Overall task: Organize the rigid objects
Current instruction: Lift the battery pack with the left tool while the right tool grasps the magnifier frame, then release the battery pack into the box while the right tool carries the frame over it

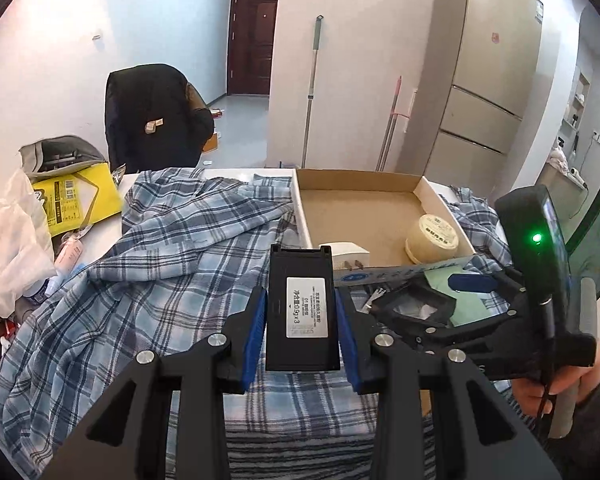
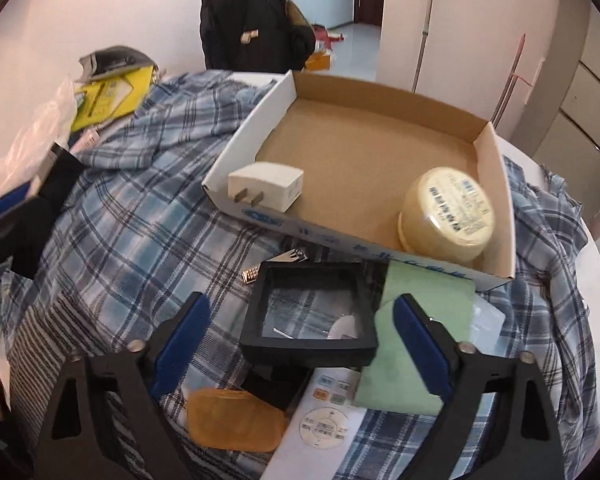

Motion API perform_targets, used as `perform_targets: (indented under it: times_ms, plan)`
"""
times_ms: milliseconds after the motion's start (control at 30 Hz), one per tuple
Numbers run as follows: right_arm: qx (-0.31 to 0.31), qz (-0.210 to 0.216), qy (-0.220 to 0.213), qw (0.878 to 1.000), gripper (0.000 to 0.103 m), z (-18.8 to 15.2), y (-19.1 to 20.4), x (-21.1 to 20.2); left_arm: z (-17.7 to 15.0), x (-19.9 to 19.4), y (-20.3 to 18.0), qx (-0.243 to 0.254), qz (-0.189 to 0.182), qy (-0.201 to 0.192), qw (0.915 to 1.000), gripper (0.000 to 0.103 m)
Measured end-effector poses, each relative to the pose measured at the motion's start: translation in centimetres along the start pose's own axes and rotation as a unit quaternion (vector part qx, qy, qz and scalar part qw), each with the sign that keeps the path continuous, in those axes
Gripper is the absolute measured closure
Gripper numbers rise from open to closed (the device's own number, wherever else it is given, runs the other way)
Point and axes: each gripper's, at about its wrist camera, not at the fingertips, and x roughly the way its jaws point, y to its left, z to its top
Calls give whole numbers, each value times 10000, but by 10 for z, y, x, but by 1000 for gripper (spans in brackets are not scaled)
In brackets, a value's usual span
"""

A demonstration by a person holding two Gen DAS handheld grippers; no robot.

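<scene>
- A blue and white plaid cloth [image 2: 140, 208] lies rumpled over most of the white desk [image 1: 128, 184], and the task's things sit on it.
- A shallow brown cardboard tray with white outer walls [image 2: 236, 152] rests on the cloth at the far side (its floor is mostly bare).
- Inside the tray, a round cream plastic tub with a printed label [image 2: 446, 214] lies tilted in the near right corner, and a white wall plug adapter with two metal prongs [image 2: 266, 186] sits at the near left corner, prongs facing out.
- The left claw [image 1: 302, 308] grips a flat black rectangular case with a white label [image 1: 300, 300] between its blue pads, held above the cloth and just short of the tray's near wall.
- The right claw [image 2: 300, 344] is wide open and holds nothing; its pads stand on either side of a black square frame with a clear window [image 2: 312, 312] without touching it.
- A pale green flat packet [image 2: 416, 340] lies beside that frame, under the right pad.
- A white remote control with round buttons [image 2: 324, 420] and an orange translucent soap-like case [image 2: 232, 420] lie nearest the camera.
- A small metal nail clipper [image 2: 294, 256] lies just outside the tray's near wall.
</scene>
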Motion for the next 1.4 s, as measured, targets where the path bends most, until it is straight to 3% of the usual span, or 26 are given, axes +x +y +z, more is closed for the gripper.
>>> perform_targets:
  times_ms: [300, 400, 500, 767, 1033, 1267, 1400]
  plan:
    - [-162, -70, 239, 9996, 26, -5, 8, 25, -5, 3, -1, 131, 46, 154, 9998, 67]
    - [-246, -331, 186, 9990, 34, -9, 10, 25, -3, 6, 3, 22, 83, 179, 9998, 67]
    - [-118, -65, 129, 9998, 34, -12, 5, 14, -3, 2, 3, 39, 59, 137, 9999, 67]
    - [-61, 129, -474, 9988, 34, -17, -3, -46, 0, -6, 0, -105, -3, 86, 9999, 67]
    - [-16, -55, -1228, 9924, 34, -20, -18, -112, 9, -27, -18, 91, -78, -138, 9998, 67]
    - [135, -359, -1773, 9834, 34, 13, -32, -142, 49, -44, -30, -100, -309, -533, 9980, 67]
    - [567, -111, -2058, 9769, 34, 37, -50, -155, 81, -35, -48, 64, -339, -581, 9977, 67]
